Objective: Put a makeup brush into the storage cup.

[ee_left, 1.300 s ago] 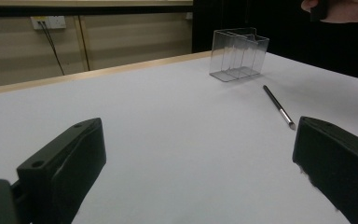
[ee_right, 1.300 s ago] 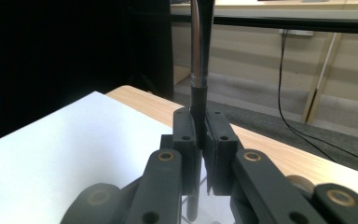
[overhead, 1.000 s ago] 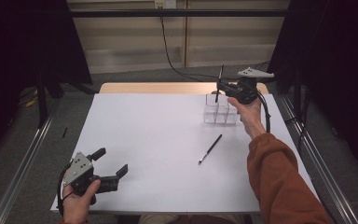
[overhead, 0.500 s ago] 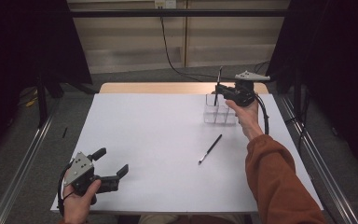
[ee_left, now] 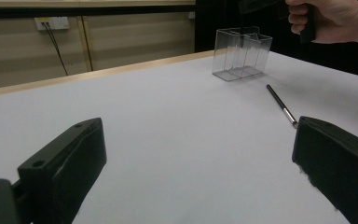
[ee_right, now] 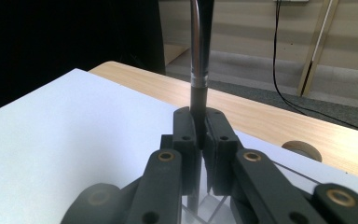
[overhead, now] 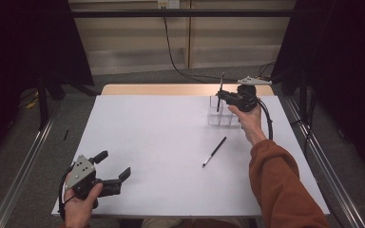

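My right gripper (overhead: 221,95) is shut on a black pen (overhead: 220,90) held upright over the clear compartment box (overhead: 222,114) at the table's far right. In the right gripper view the pen (ee_right: 199,70) stands pinched between the jaws, its lower end dipping toward the clear box (ee_right: 205,205). A second black pen (overhead: 214,151) lies flat on the white table (overhead: 161,137), nearer than the box. My left gripper (overhead: 113,169) rests open at the near left corner. The left gripper view shows the lying pen (ee_left: 280,105) and the box (ee_left: 242,53) beyond its spread jaws.
A wooden strip (overhead: 171,89) runs along the table's far edge. A black cable (overhead: 176,52) hangs down the back wall to the floor. Metal rails (overhead: 24,161) flank the table on both sides.
The right gripper with its upright pen has shifted slightly left and lower over the box. The left gripper has stayed where it was.
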A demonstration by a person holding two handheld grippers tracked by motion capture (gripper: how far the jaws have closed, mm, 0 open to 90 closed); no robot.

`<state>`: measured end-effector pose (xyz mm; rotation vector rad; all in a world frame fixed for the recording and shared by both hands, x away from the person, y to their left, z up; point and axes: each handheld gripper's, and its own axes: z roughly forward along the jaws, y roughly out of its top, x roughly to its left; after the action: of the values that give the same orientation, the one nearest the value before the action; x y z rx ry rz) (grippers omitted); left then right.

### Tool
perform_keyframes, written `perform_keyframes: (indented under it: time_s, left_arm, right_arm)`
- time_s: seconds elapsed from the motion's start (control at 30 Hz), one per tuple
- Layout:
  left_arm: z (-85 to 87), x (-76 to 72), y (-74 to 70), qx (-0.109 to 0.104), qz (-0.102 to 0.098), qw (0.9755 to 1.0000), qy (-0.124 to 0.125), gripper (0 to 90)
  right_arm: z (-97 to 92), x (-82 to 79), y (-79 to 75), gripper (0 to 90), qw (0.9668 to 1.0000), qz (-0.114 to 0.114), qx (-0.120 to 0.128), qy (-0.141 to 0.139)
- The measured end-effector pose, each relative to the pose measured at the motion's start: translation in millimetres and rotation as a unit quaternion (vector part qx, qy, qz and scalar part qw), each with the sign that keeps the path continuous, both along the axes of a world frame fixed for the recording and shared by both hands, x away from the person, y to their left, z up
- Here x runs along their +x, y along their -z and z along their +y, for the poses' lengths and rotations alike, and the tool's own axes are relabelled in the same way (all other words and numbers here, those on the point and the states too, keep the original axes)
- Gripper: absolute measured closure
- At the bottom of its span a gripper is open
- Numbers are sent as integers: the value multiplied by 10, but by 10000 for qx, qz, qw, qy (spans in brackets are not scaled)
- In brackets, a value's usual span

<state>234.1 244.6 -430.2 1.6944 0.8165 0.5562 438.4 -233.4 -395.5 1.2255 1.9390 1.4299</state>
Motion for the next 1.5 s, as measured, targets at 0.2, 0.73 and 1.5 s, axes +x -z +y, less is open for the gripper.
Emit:
perform_keyframes:
  time_s: [0.2,0.73,1.5]
  left_arm:
    - [8,5,-3,-62,3,10000,-51,30]
    - [26,13,-2,-103,-12,9999,-25,33]
    - [27,11,-1,-86,-27,10000,5,38]
  right_arm:
    - [-11,-2,86,841,9999,98,4,30]
    - [2,5,169,836,9998,191,39,72]
    - [-98,-94,231,490,9992,295,217,137]
